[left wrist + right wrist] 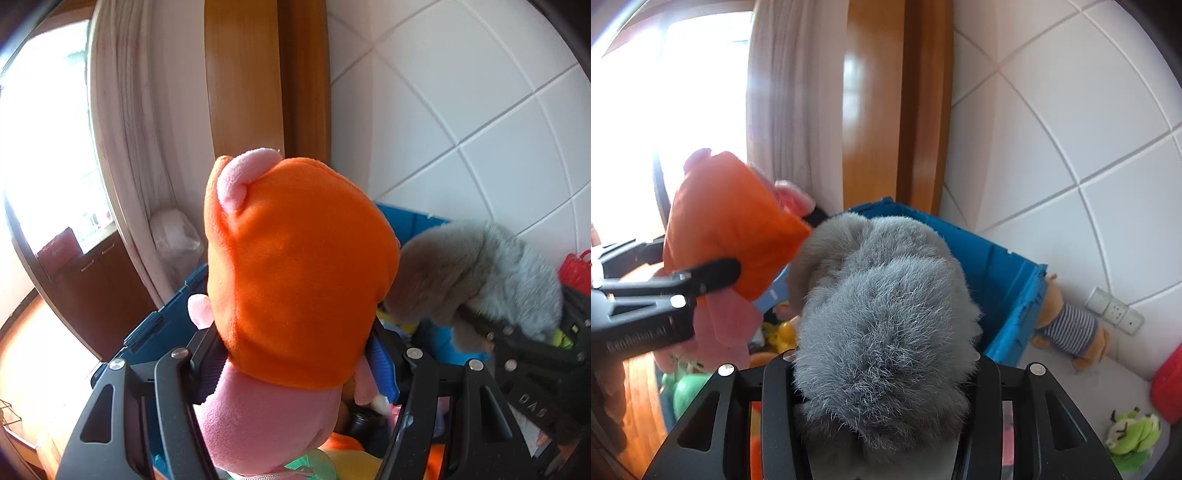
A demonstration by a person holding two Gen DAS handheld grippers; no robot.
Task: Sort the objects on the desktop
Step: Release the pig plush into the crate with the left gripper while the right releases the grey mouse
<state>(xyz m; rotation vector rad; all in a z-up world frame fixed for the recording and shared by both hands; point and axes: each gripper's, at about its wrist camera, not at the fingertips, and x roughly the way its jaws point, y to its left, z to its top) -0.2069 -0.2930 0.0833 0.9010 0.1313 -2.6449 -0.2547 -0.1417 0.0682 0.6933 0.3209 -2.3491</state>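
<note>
White tiled wall behind blue plastic crate (1004, 266). My left gripper (295, 363) pinched pink plush pig in orange hood (295, 266); right gripper (882, 373) pinched fluffy grey plush (886, 317), both over crate. Risk I judged: toys colliding, snagging on release.

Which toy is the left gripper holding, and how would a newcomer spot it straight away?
Start from the blue crate against the white tiled wall. Over its left side, the left gripper is clamped on a pink plush toy wearing an orange hood with pink ears. The toy beside it in the right gripper is plain grey fur, so the orange hood marks it out.
</note>
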